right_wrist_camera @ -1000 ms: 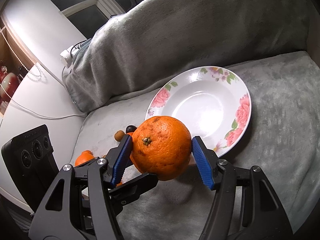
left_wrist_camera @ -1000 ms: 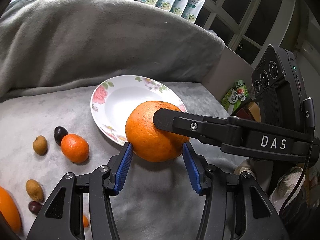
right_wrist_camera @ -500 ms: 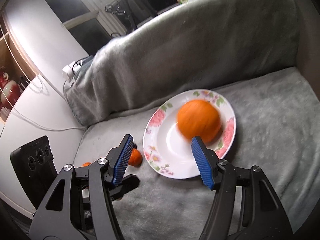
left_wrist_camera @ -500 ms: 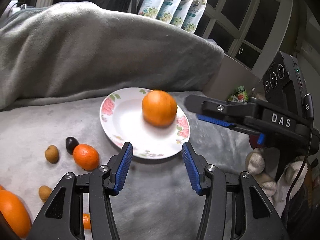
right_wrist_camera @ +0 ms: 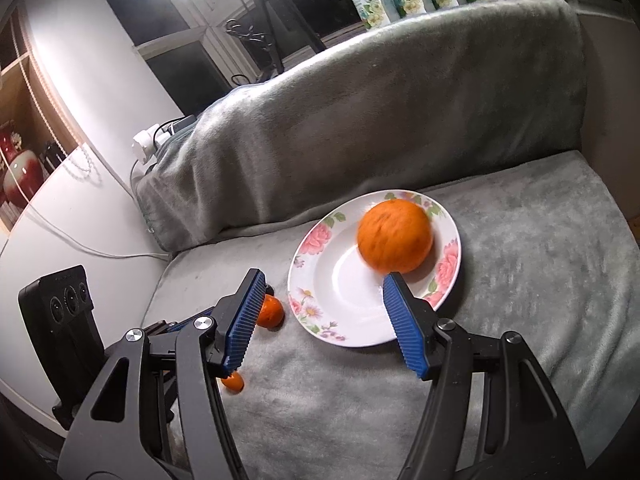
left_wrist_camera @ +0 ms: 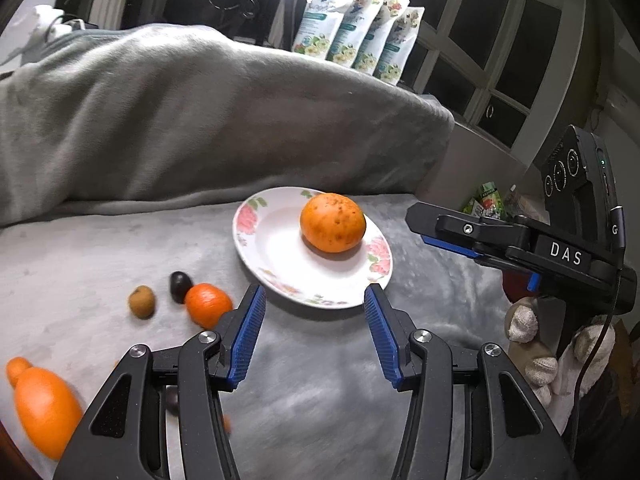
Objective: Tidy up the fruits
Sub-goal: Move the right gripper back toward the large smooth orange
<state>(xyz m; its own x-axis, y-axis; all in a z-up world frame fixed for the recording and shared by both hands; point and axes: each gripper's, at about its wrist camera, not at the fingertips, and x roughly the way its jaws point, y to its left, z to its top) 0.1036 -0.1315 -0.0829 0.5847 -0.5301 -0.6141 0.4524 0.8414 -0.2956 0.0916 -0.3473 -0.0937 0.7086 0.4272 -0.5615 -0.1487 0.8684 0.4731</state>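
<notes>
A large orange [left_wrist_camera: 333, 222] lies on the far right side of a white floral plate [left_wrist_camera: 267, 240] on the grey blanket; it also shows in the right wrist view [right_wrist_camera: 394, 237] on the plate [right_wrist_camera: 332, 304]. My left gripper [left_wrist_camera: 314, 334] is open and empty, in front of the plate. My right gripper [right_wrist_camera: 322, 320] is open and empty, held back from the plate; it shows at the right in the left wrist view [left_wrist_camera: 452, 232]. A small tangerine [left_wrist_camera: 207, 305], a dark fruit [left_wrist_camera: 181, 286], a brown fruit [left_wrist_camera: 141, 301] and a large orange [left_wrist_camera: 46, 410] lie to the left.
A blanket-covered backrest [left_wrist_camera: 200, 120] rises behind the plate. Refill pouches [left_wrist_camera: 360, 36] stand on the sill behind it. Another small orange fruit [right_wrist_camera: 233, 382] lies by the left gripper's fingers. A white desk [right_wrist_camera: 60, 220] borders the left side.
The right gripper opened and let go of the large orange, which now lies on the plate. Both grippers pulled back and up from the plate.
</notes>
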